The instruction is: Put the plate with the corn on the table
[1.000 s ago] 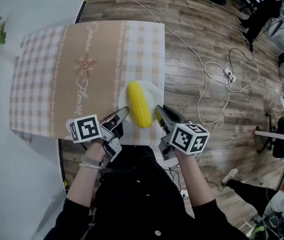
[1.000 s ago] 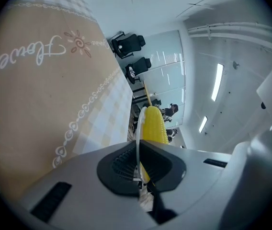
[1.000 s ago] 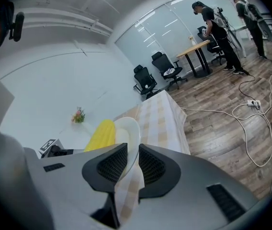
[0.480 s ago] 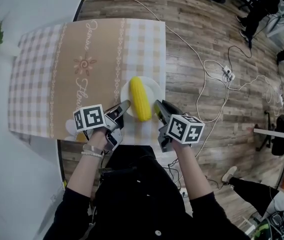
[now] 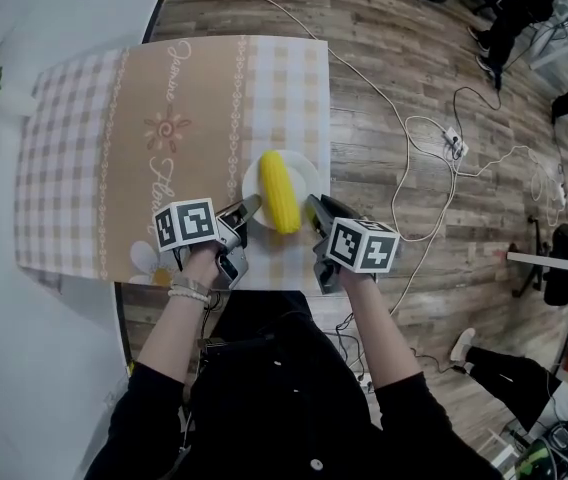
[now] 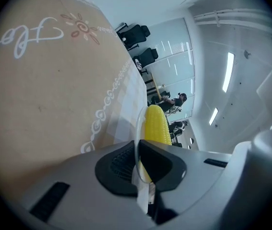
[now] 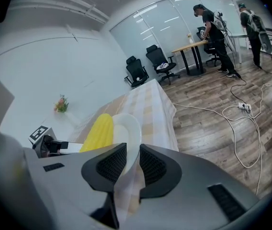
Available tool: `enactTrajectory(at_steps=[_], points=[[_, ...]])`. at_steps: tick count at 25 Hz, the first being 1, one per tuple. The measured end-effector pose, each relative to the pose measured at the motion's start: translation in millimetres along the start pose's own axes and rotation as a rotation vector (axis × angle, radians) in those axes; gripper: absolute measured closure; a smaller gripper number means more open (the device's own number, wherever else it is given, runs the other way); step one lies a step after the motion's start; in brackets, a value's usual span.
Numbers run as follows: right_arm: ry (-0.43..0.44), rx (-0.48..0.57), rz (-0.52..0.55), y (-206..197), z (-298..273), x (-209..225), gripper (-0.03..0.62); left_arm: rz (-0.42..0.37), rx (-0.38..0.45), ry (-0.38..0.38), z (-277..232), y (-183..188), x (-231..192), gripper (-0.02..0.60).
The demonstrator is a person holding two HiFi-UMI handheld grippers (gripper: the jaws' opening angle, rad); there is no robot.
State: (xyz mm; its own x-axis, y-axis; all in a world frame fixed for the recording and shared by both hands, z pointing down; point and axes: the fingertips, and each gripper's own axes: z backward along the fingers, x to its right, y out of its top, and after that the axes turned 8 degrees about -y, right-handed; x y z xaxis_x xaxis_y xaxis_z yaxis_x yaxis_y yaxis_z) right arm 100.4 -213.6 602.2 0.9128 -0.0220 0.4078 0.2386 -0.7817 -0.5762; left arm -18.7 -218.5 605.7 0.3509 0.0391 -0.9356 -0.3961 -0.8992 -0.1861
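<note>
White plate [image 5: 307,173], centre frame, carries one yellow corn cob [image 5: 278,190]; left claw [image 5: 248,208] and right claw [image 5: 314,206] clamped on opposite rims, over checked counter [image 5: 84,158].

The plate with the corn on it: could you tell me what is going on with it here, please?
A person grips the white plate by its rim with two grippers: the left gripper is shut on one side, the right gripper on the opposite side. The corn lies on the plate. The plate is at the near edge of the table; whether it already rests there cannot be told.
</note>
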Motion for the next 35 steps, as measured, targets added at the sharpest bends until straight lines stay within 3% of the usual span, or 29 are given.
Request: enactTrajectory(at_steps=[17,26,35], points=[[-0.074,-0.046,0.074,-5.8,-22.5,6.3,0.47,-0.043,-0.052,0.149,-9.0,6.9,-23.5,0.54],[-0.159,-0.087,0.295,-8.5,-24.3,9.4,0.471,-0.084,-0.104,0.208,-11.1,6.1,-27.2,0.534],[-0.158,-0.087,0.31,-8.3,-24.4,8.9,0.47,-0.133,-0.139,0.244,-11.8,7.2,-25.6,0.525]])
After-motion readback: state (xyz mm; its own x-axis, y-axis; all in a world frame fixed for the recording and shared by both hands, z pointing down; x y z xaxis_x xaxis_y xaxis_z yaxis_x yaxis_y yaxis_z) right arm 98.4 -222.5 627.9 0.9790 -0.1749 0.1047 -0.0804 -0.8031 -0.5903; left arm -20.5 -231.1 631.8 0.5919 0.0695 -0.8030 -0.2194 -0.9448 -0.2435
